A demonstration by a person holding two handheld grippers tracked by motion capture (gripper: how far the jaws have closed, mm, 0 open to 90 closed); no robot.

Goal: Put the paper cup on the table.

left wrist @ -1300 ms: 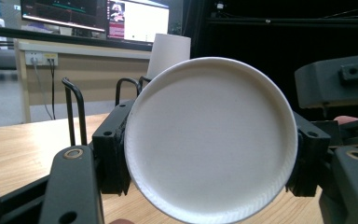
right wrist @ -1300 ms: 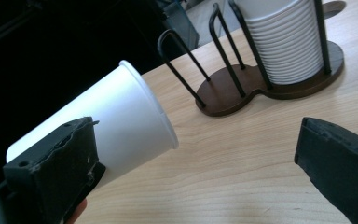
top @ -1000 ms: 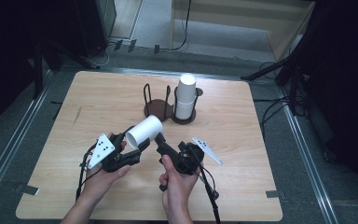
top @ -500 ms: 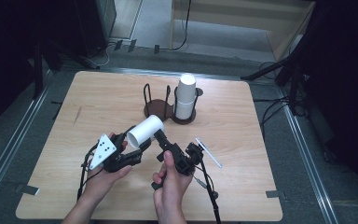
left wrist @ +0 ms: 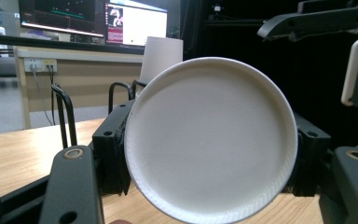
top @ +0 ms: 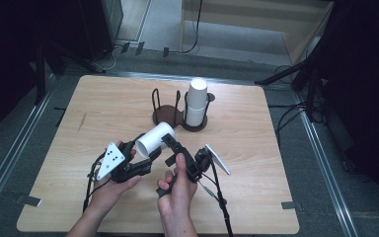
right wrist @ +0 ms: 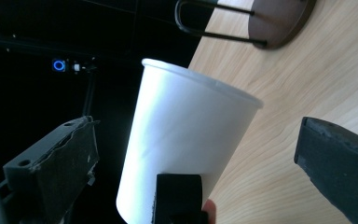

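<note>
- My left gripper (top: 145, 157) clamps the white paper cup (top: 154, 139), bottom toward me
- My right gripper (top: 173, 148), at the cup's 3 o'clock, stands released, jaws apart around the cup

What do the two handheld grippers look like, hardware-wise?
Both are black. The left gripper carries a grey three-cornered plate with dark dots on top, and the right gripper carries a pale plate seen edge-on. Black cables trail from each toward the table's near edge. Jaws are blocky with screw holes. No sleeves show on the forearms.
</note>
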